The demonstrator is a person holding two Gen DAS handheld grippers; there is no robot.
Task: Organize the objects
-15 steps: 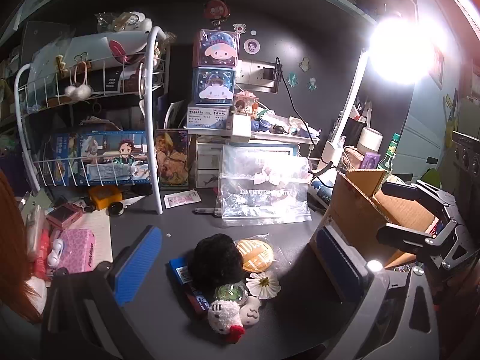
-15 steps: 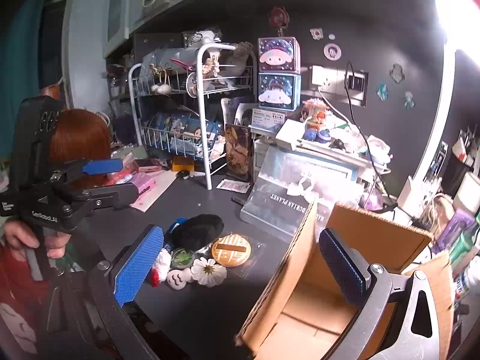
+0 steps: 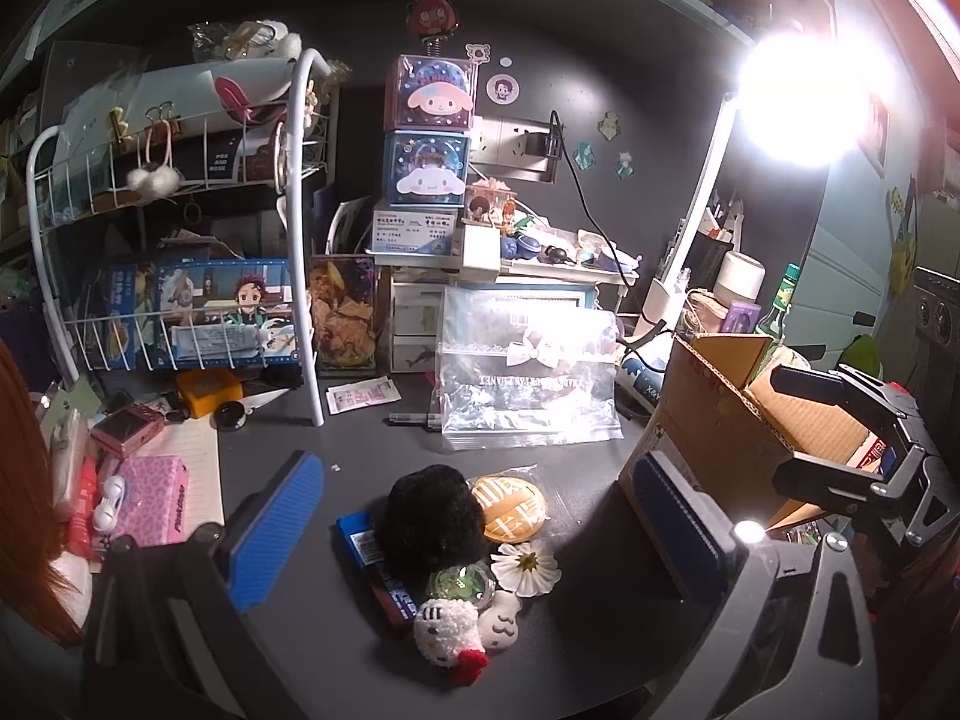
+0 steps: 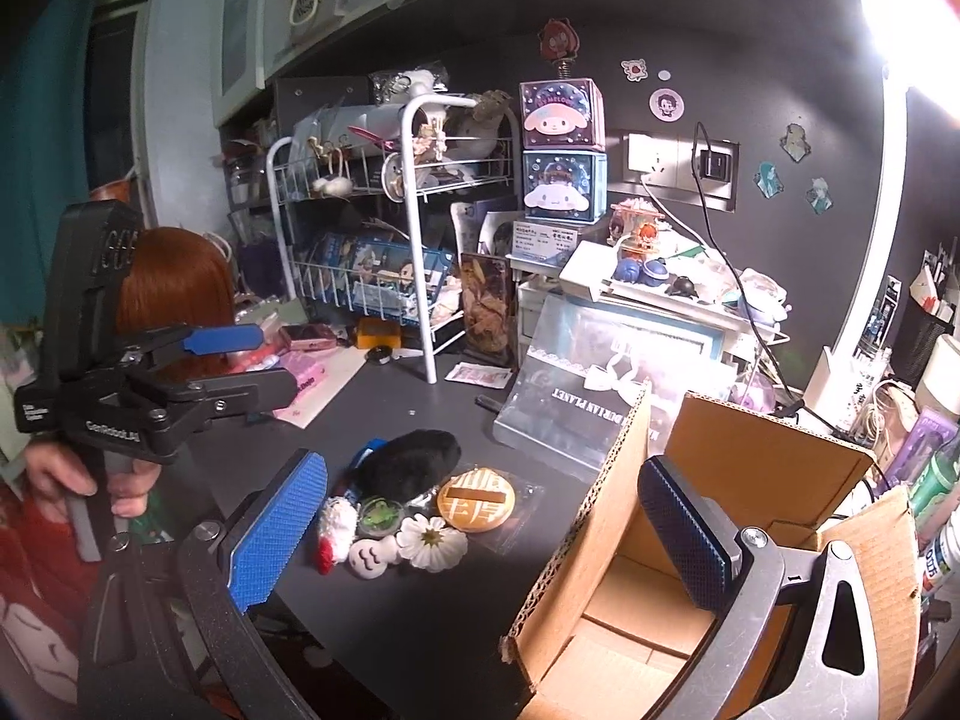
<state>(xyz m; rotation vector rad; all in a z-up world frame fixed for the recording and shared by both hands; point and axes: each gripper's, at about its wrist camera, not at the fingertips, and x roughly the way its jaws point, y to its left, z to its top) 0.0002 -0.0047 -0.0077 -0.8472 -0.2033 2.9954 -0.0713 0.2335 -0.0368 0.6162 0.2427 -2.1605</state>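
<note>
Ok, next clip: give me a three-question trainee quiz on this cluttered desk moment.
1. True or false: the open brown cardboard box has items piled inside.
2. Which touches the fluffy black pompom? A) white wire rack B) flat blue packet C) clear zip bag
3. Fill in: the white daisy-shaped flower lies just in front of the round orange ___.

Key: 1 false, its visible floor is bare. 2 B, the pompom sits on it. 3 badge. Both left gripper and right gripper have open fingers, holding nothing.
</note>
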